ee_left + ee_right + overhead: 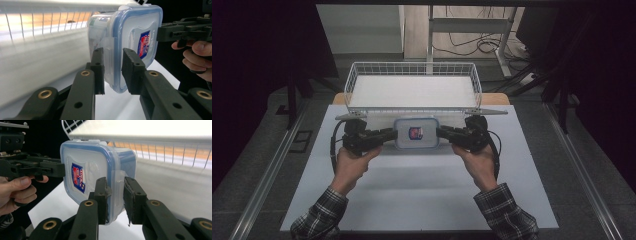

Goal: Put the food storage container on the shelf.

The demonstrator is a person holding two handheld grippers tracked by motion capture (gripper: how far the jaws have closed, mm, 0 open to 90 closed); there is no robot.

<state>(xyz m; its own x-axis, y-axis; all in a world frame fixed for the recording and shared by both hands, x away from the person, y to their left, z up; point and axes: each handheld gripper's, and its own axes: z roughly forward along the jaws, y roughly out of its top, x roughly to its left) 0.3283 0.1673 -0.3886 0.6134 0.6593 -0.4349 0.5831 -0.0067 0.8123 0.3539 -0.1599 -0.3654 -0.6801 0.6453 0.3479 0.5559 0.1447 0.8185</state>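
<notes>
**Two grippers clamping a lidded container from opposite ends**

A person is holding a clear plastic container [416, 133] with a blue-rimmed lid between two grippers, just in front of a white wire basket [353, 80] that is standing at the far side of the white tabletop [422, 190]. In the high view the left gripper [393, 134] is meeting the container's left end and the right gripper [440, 132] its right end, with the person's left hand [351, 163] and right hand [476, 161] wrapping the handles and plaid sleeves coming in from the bottom.

In the left gripper view, the two black jaws are closing on the clear latch flap at the container's near end, one jaw on each face of it. In the right gripper view, the jaws are pinching the matching flap at the other end in the same way. Both grippers are therefore clenched on the container.

A red and blue label [415, 132] is sitting in the middle of the lid. In the gripper views the container appears to be raised off the tabletop, beside the basket's near wall and outside it.
</notes>
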